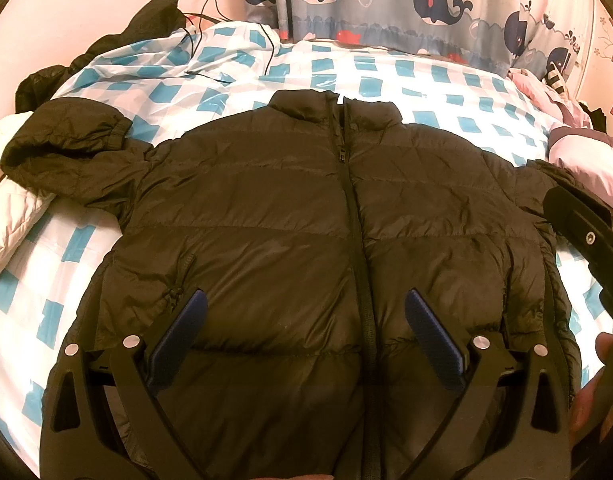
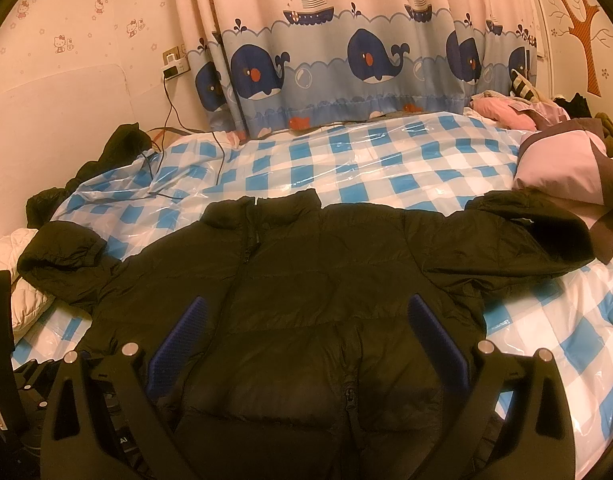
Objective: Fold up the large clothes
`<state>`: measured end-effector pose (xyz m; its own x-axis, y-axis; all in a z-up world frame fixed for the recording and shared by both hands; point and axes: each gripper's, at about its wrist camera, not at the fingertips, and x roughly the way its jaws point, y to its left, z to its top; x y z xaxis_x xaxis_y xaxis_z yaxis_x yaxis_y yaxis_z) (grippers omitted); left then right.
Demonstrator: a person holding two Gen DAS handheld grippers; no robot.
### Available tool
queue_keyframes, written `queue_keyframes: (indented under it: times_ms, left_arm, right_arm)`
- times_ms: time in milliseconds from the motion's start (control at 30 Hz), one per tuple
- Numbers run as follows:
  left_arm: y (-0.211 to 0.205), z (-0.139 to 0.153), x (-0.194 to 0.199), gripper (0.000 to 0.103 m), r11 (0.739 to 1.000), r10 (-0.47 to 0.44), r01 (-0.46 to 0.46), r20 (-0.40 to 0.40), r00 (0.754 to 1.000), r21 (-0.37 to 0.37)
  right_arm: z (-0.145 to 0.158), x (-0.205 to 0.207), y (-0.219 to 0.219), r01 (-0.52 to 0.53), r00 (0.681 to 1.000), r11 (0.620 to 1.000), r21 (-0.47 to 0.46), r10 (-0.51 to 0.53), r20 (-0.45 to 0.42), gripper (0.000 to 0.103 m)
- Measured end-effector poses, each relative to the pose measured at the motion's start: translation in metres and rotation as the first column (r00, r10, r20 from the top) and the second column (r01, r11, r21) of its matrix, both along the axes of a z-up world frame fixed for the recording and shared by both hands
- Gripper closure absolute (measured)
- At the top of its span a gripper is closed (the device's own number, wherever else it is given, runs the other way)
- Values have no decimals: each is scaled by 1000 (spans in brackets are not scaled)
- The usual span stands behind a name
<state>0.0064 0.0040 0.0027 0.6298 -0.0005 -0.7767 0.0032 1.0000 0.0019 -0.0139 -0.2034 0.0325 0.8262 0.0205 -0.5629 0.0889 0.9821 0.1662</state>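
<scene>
A black puffer jacket (image 1: 286, 216) lies flat and zipped, front up, on the blue-and-white checked bed cover (image 1: 386, 76), collar toward the curtain. Its left sleeve (image 1: 66, 140) is bent back near the cuff. My left gripper (image 1: 306, 300) hovers open and empty over the jacket's lower front, blue pads wide apart. The right gripper body shows at the right edge of the left wrist view (image 1: 586, 232). In the right wrist view the jacket (image 2: 326, 280) fills the middle, its right sleeve (image 2: 538, 232) stretched out. My right gripper (image 2: 306, 308) is open and empty above the lower hem.
A white quilted garment (image 1: 10, 200) lies under the left sleeve. A pink-and-grey jacket (image 2: 566, 168) and other clothes are piled at the right. A black garment (image 2: 118, 140) and charging cables (image 2: 218, 152) lie at the far left. A whale-print curtain (image 2: 346, 60) hangs behind the bed.
</scene>
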Motion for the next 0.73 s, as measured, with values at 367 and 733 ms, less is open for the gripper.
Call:
queue_keyframes:
  times_ms: [367, 733]
  left_arm:
    - [1, 1, 0, 8, 1000, 0, 0, -1, 1000, 0]
    - [1, 2, 1, 8, 1000, -1, 1, -3, 1000, 0]
  right_arm:
    - [0, 0, 0, 0, 1000, 1000, 1, 0, 0, 6]
    - [1, -1, 0, 0, 1000, 1000, 0, 0, -1, 6]
